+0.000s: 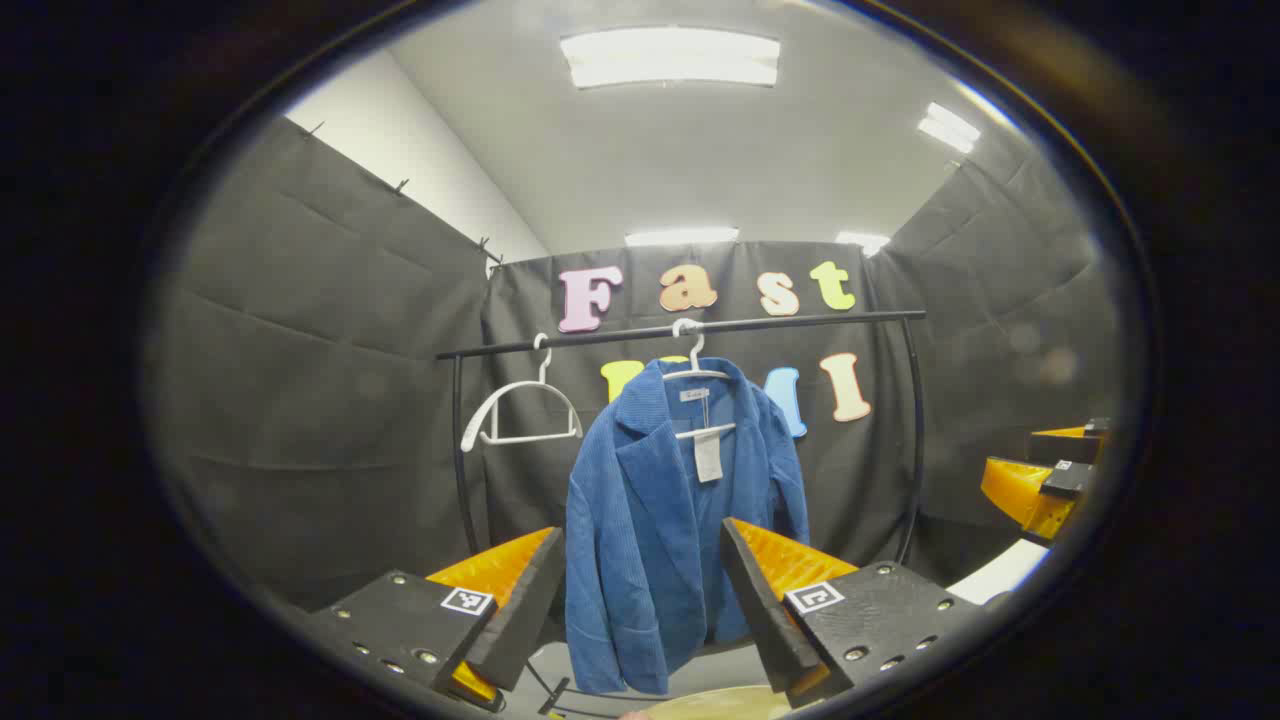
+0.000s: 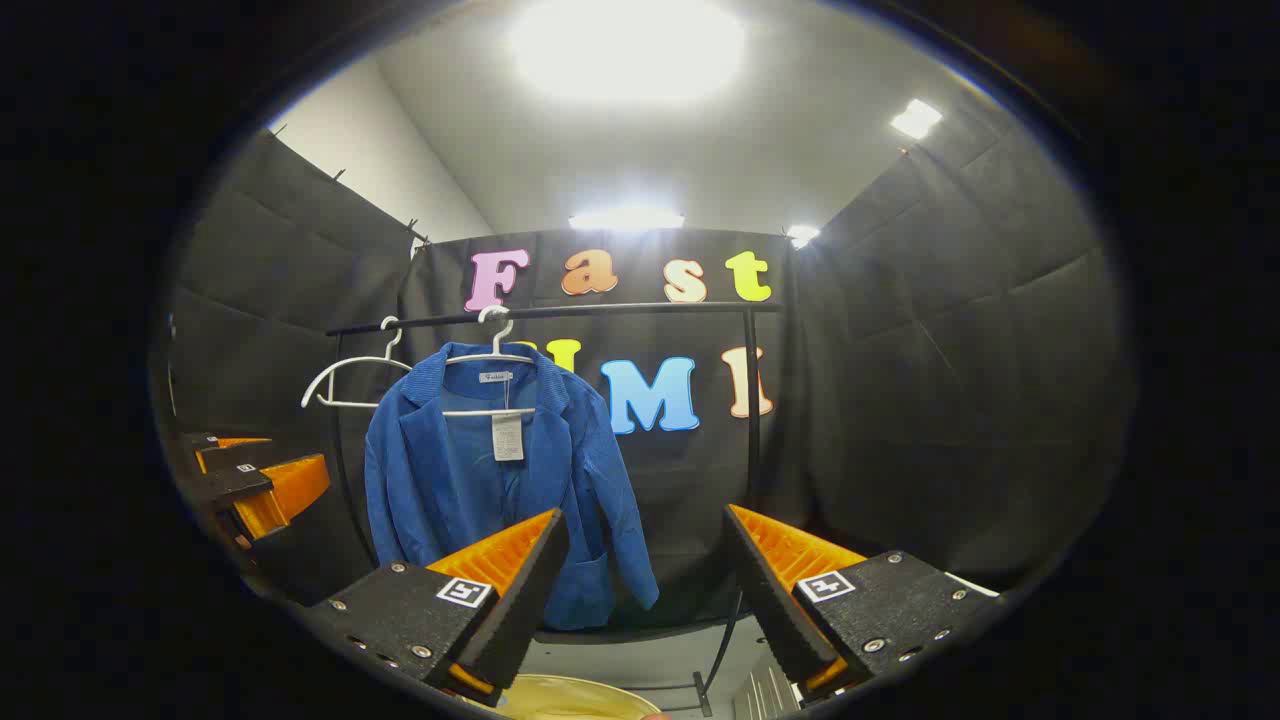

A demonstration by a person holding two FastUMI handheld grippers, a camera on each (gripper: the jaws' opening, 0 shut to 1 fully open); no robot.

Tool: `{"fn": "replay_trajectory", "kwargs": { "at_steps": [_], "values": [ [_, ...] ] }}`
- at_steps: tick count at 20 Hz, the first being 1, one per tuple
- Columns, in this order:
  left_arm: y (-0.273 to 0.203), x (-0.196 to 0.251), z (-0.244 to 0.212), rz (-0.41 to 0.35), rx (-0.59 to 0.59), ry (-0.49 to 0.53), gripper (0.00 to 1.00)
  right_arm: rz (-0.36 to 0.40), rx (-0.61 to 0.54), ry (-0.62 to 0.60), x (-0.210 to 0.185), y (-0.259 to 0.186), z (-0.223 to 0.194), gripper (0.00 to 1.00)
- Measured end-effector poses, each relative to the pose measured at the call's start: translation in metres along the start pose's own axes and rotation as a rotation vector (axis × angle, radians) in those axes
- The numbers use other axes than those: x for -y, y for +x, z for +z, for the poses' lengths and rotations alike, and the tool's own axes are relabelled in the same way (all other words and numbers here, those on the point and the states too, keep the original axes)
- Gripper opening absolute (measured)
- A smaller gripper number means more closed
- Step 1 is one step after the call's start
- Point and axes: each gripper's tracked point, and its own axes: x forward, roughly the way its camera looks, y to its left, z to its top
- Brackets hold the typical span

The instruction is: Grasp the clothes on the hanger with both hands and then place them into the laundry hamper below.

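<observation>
While the blue jacket (image 1: 660, 520) hangs on its white hanger (image 1: 694, 372) at twelve o'clock (an empty hanger (image 1: 520, 410) at ten), your left gripper (image 1: 640, 600) and right gripper (image 2: 640, 590) gape wide, holding nothing.

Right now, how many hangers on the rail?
2. An empty white hanger hangs at the left end of the rail; a second hanger, to its right, carries the blue jacket. None looks hidden.
</observation>
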Motion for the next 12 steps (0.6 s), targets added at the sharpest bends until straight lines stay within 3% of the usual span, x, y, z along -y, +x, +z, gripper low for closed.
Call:
{"fn": "replay_trajectory", "kwargs": {
  "at_steps": [1, 4, 6, 12],
  "values": [
    [-0.002, -0.001, 0.0, 0.001, 0.001, 0.001, 0.9, -0.001, 0.005, -0.001, -0.001, -0.001, 0.001, 0.91],
    [-0.009, -0.005, 0.002, 0.002, 0.004, 0.005, 0.89, -0.006, 0.025, -0.002, -0.001, -0.005, 0.006, 0.95],
    [-0.012, -0.009, 0.005, 0.002, 0.009, 0.008, 0.89, -0.008, 0.033, -0.001, -0.001, -0.007, 0.009, 0.91],
    [-0.012, -0.015, 0.006, 0.009, 0.009, 0.01, 0.9, -0.005, 0.042, 0.0, -0.002, -0.01, 0.015, 0.95]
  ]
}}
